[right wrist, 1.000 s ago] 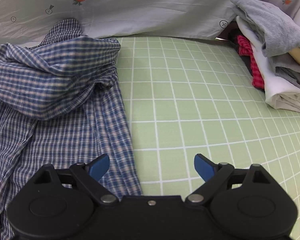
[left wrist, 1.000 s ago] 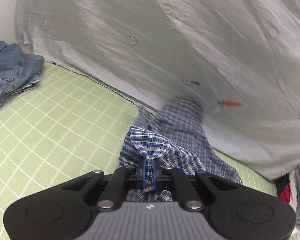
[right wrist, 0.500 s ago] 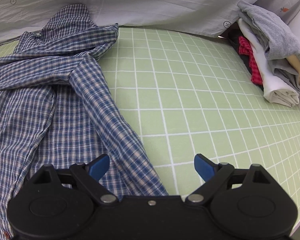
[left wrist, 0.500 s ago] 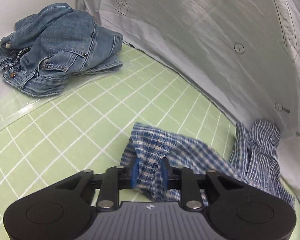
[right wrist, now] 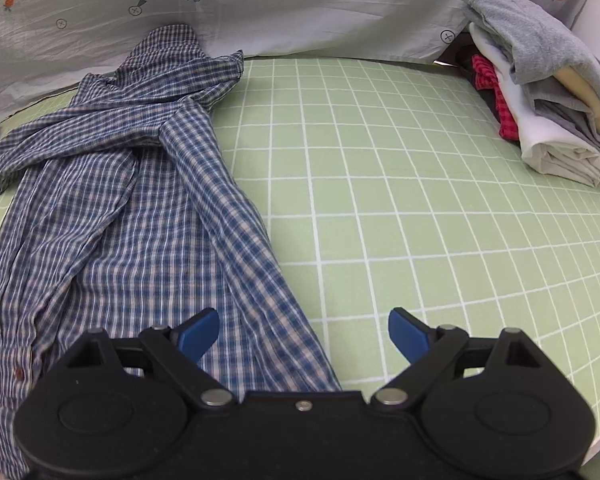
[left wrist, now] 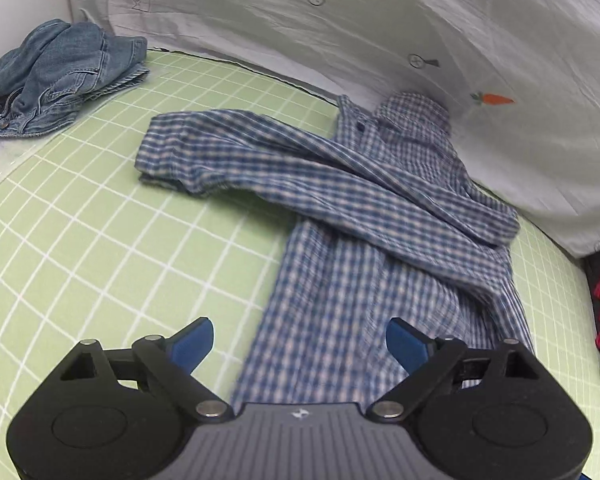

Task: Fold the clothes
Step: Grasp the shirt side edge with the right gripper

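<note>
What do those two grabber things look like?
The left gripper has blue jaws on black linkage arms with silver pins, two round black discs, and a ribbed grey centre bearing a tiny logo. The right gripper matches, but its centre is plain black.

Green grid mat, carrot-print sheet

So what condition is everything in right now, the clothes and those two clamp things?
plaid shirt: spread on the mat, unfolded, sleeves crossed over its body
denim jacket: crumpled heap
clothes stack: folded, piled
left gripper: open, jaws just opened, holding nothing
right gripper: open, holding nothing
</note>
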Available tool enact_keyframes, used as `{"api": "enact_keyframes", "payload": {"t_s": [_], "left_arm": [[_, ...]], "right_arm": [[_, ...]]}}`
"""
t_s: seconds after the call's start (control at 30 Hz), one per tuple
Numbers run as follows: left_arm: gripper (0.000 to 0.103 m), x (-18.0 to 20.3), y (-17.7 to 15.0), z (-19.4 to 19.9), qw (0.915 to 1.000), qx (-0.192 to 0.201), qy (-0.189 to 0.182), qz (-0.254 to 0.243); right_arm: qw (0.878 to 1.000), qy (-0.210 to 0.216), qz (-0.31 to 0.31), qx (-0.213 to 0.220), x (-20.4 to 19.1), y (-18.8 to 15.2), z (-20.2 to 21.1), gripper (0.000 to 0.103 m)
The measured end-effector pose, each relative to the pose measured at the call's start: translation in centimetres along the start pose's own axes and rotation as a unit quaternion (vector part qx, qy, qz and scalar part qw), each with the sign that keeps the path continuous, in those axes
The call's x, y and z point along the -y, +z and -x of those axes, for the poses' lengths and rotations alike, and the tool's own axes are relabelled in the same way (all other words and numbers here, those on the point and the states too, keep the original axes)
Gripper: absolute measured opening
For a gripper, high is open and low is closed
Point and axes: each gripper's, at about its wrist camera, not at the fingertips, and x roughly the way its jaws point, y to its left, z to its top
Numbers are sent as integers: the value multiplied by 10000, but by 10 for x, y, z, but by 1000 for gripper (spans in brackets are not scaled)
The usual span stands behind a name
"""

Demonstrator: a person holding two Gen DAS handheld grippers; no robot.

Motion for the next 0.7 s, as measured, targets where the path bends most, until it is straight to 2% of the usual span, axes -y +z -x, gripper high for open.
{"api": "enact_keyframes", "payload": {"t_s": [0.13,0.3,0.43,0.53,0.63,0.7], "left_arm": [[93,26,-37,21,9998,-3,37,-183],[93,45,-79,38,9989,-116,209,-400],[93,44,-102,48,9979,-209,446,-427],[93,36,-112,53,9976,-237,568,-309],[93,26,-118,55,9973,-281,655,-180],[93,18,-120,58,9973,-325,649,-145]], "right_arm": [[9994,188,297,35,17,-27,6,91],[9978,335,579,2,31,-53,4,85],[9965,364,758,1,28,-62,2,78],[9944,360,990,64,24,-68,6,69],[9934,365,1065,211,23,-71,11,51],[9943,485,921,234,22,-71,15,23]]}}
